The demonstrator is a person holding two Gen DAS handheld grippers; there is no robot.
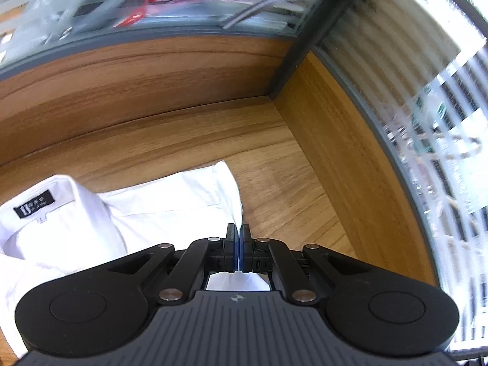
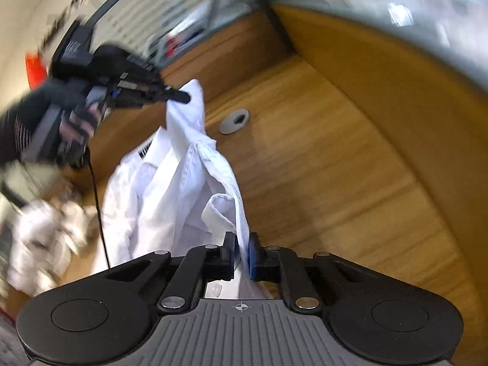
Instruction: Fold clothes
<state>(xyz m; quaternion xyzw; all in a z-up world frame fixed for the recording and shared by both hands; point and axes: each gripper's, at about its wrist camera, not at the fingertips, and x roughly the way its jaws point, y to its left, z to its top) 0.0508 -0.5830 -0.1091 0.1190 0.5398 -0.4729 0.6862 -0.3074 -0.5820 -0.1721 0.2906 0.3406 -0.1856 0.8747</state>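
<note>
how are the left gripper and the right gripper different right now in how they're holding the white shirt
The left gripper has its jaws pressed fully together on an edge of the white shirt; the right gripper shows a narrow gap filled with cloth. In the right wrist view the left gripper holds its edge lifted above the wooden desk, higher than the right's. Both pinch the same shirt.

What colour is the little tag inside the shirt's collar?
Black with white writing. The tag on the white shirt shows best in the left wrist view.
</note>
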